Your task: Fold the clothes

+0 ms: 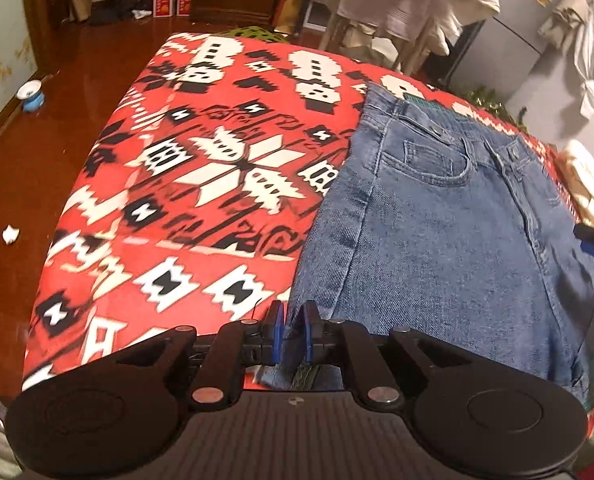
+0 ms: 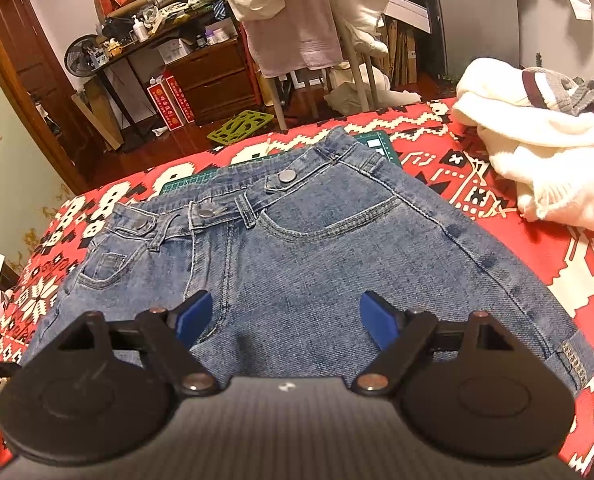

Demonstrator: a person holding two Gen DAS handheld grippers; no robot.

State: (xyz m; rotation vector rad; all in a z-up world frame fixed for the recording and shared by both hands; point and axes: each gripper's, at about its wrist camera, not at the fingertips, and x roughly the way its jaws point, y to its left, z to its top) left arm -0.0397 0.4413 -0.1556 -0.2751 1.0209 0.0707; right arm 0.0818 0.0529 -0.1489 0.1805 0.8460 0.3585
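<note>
Nearest, the left gripper is clenched on a denim edge of the blue jeans at the near edge of the red patterned cover, while the right gripper hovers with its jaws spread wide above the jeans' front. The jeans lie flat, waistband toward the far edge. A cream sweater sits crumpled near the far right corner.

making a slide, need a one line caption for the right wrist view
Open right gripper hovers over jeans spread on a red patterned cloth.
</note>
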